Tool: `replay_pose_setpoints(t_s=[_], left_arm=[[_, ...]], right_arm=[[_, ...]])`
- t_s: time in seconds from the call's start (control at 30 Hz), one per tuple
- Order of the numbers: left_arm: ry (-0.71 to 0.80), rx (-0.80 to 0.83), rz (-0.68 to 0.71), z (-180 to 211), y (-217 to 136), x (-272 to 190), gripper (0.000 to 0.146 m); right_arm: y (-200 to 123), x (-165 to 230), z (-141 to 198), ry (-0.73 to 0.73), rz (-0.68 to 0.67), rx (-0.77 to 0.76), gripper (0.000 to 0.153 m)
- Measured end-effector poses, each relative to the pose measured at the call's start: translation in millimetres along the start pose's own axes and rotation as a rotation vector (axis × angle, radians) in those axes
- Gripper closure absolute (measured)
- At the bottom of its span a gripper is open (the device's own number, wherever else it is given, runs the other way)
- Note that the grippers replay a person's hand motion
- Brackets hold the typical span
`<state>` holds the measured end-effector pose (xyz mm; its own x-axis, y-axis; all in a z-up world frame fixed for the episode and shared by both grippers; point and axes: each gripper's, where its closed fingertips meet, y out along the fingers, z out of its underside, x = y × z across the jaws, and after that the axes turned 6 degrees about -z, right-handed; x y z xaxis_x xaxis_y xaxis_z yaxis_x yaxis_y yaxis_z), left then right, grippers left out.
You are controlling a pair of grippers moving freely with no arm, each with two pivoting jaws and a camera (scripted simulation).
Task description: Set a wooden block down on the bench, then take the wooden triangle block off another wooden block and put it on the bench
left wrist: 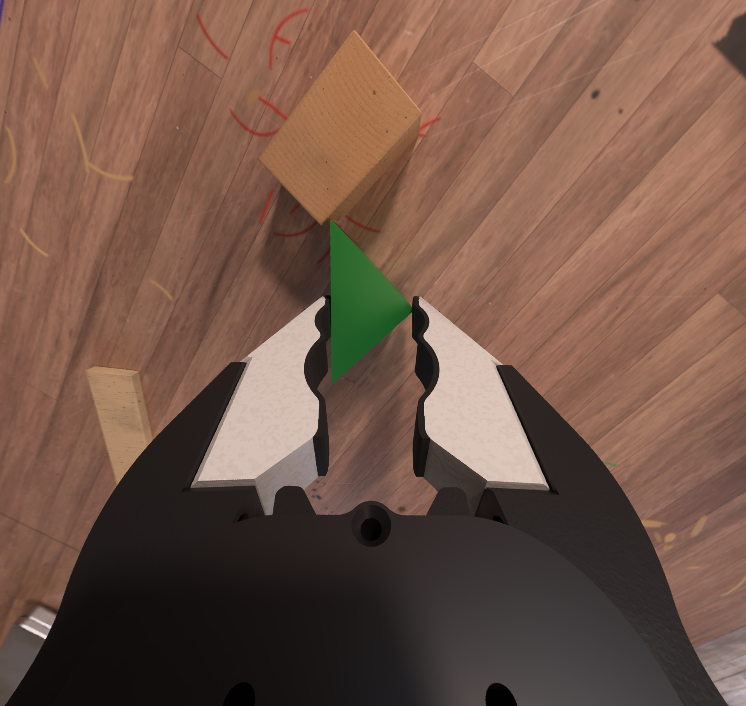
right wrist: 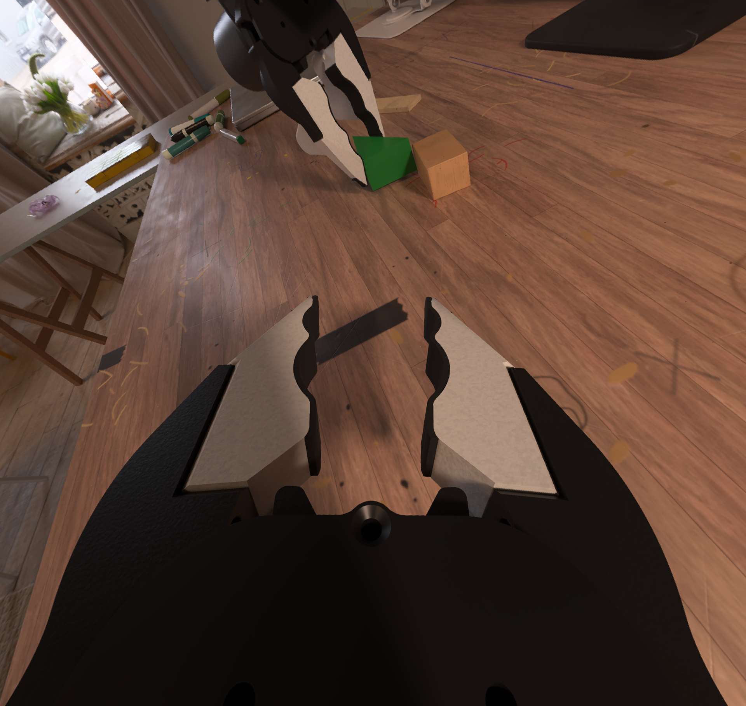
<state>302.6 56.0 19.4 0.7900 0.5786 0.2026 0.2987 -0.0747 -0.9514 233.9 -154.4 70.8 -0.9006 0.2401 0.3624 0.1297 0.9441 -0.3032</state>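
Left gripper [left wrist: 371, 307] tongs clamped on green triangle block [left wrist: 359, 311] down at the bench [left wrist: 565, 242], tan wooden block [left wrist: 343, 129] just beyond its tip, right gripper [right wrist: 371, 315] tongs parted, holding nothing, well apart.

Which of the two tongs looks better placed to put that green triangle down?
Left. The left tongs already grip the green triangle beside the wooden block; the right tongs are open, farther away.
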Motion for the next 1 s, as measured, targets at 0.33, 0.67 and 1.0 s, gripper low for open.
replay_pose_setpoints(t_s=[0.33,0.67,1.0], left_arm=[[-0.166,-0.13,-0.047,5.4,-18.9,-5.8,0.051],[-0.638,-0.583,-0.114,28.7,-69.5,-85.0,0.057],[-0.707,-0.501,-0.062,26.8,-23.4,-21.9,0.058]], right_arm=[[-2.1,1.8,-0.2,-0.003,-0.005,-0.009,0.1],[0.6,4.8,3.6,-0.047,0.016,0.026,0.096],[1.7,4.7,5.1,-0.07,0.04,0.041,0.097]])
